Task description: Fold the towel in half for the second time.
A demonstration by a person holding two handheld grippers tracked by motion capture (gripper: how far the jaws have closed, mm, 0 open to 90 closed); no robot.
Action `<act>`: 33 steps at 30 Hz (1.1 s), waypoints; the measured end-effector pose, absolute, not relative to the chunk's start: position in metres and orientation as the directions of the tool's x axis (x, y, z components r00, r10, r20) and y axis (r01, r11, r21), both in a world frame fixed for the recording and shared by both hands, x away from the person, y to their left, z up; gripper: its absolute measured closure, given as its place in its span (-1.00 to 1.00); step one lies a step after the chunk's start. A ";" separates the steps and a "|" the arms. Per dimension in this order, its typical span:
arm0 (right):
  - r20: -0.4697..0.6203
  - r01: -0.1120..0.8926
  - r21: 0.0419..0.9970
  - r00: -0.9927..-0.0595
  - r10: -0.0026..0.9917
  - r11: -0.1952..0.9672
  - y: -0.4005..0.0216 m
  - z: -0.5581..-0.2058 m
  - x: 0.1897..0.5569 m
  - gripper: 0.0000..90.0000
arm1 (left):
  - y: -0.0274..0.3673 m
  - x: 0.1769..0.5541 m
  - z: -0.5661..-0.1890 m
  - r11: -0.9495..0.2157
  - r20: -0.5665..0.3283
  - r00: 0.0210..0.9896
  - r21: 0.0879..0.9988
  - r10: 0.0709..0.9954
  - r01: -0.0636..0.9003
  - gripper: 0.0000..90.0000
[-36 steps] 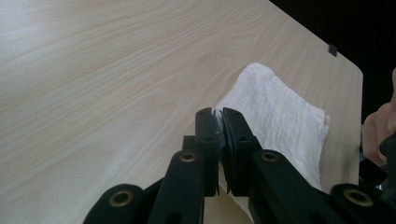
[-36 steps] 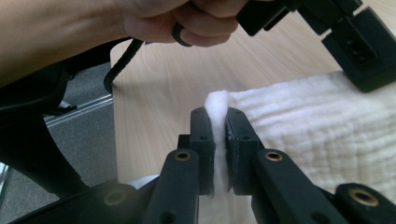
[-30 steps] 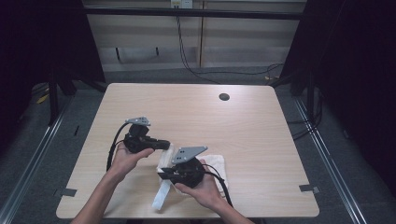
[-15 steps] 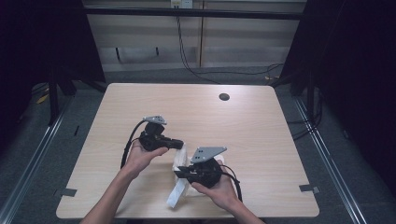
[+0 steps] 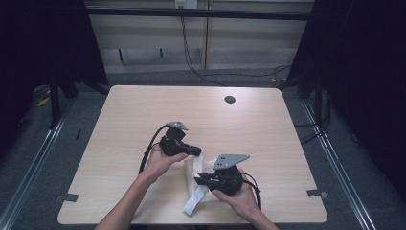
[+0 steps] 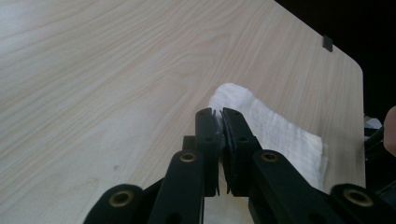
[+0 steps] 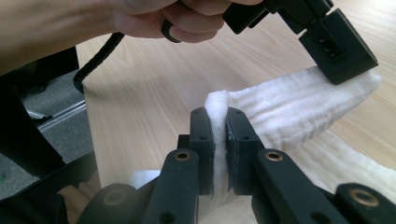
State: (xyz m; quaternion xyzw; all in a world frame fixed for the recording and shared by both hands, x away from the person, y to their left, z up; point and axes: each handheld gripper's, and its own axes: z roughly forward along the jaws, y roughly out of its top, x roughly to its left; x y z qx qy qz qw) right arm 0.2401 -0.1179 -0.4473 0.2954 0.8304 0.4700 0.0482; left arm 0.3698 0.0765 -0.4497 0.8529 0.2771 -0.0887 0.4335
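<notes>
A lab-like recording bay: a bare wooden table (image 5: 143, 124) inside black frame rails (image 5: 201, 13), cables (image 5: 191, 52) trailing behind.

One white cloth (image 5: 198, 179) lay on the surface (image 5: 143, 110). Two tongs, the left tongs (image 5: 197, 152) and the right tongs (image 5: 197, 181), gripped that cloth.

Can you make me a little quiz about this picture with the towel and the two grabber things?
1. True or false: the left hand-held gripper is shut on the white fluffy cloth towel.
2. What does the right hand-held gripper pinch?
3. What does the towel lie on: A the pale wooden table, B the grey floor?

Key: 1 true. 2 the towel's edge. 3 A.
</notes>
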 end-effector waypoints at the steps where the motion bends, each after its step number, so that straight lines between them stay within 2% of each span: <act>1: 0.193 0.446 0.804 -0.821 0.538 0.393 -0.120 -0.447 0.239 0.84 | 0.073 0.370 -0.451 -0.475 -0.391 0.830 0.686 0.398 0.551 0.91; 10: 0.196 0.477 0.783 -0.798 0.570 0.399 -0.138 -0.455 0.234 0.84 | 0.050 0.372 -0.464 -0.505 -0.413 0.830 0.660 0.374 0.556 0.91; 18: 0.202 0.510 0.761 -0.773 0.601 0.401 -0.155 -0.464 0.234 0.84 | 0.036 0.377 -0.474 -0.520 -0.430 0.813 0.625 0.394 0.582 0.91; 33: 0.186 0.514 0.768 -0.749 0.636 0.381 -0.178 -0.464 0.232 0.83 | 0.020 0.376 -0.467 -0.505 -0.419 0.813 0.639 0.404 0.580 0.91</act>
